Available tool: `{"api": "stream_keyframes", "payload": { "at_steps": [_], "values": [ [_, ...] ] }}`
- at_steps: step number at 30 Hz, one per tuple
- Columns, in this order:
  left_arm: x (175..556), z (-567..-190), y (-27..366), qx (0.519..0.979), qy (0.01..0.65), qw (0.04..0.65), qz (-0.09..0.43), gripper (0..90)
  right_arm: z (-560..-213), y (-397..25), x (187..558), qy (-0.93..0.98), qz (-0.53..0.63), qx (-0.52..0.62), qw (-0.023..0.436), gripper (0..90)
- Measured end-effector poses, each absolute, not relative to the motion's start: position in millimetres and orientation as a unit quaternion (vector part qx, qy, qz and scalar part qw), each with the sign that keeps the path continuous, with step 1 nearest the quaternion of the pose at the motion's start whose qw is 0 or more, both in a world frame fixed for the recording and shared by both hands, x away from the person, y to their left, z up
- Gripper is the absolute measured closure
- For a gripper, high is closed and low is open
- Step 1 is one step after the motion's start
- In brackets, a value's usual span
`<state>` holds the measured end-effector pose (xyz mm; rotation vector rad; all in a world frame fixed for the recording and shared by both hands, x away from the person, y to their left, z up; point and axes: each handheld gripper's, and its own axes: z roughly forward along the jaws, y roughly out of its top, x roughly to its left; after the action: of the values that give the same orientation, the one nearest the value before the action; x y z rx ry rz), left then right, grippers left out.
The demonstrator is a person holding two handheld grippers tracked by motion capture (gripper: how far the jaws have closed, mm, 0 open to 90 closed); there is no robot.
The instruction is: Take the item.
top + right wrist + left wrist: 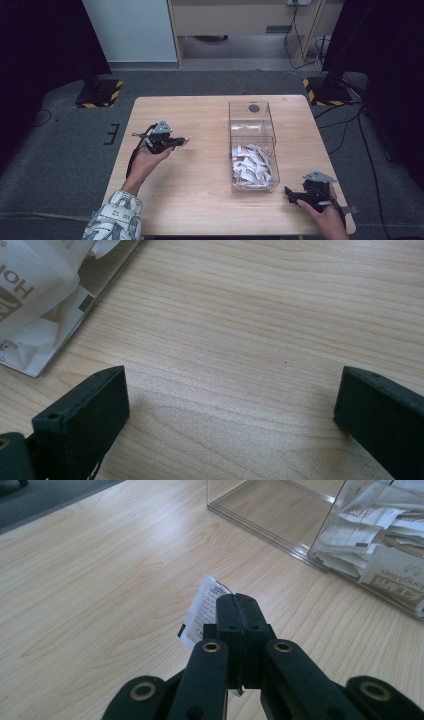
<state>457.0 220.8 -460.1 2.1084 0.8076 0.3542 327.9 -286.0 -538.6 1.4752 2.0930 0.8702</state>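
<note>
While right gripper [292, 194] is held spread wide over table [200, 190], white packet [202, 611] is clamped by left gripper [239, 600] fingers, near clear box [252, 150].

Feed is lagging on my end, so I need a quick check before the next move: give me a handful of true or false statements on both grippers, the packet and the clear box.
1. The left gripper is shut on a white packet. True.
2. The right gripper holds a packet. False: its jaws stand wide apart with only bare table between them.
3. The clear box has two compartments, and the packets in the box fill the nearer one. True.
4. The farther compartment is full of packets. False: it looks empty.
5. The left gripper is over the box. False: it is left of the box, above the tabletop.
</note>
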Motion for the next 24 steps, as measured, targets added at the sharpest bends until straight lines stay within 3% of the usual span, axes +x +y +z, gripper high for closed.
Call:
{"api": "stream_keyframes", "payload": {
  "at_steps": [24],
  "values": [
    [467.1,-485.9,213.5,0.848,0.335,0.388,0.132,89.6,-538.7,-286.0,327.9,0.755,0.314,0.532,0.217,1.6]
  ]
}}
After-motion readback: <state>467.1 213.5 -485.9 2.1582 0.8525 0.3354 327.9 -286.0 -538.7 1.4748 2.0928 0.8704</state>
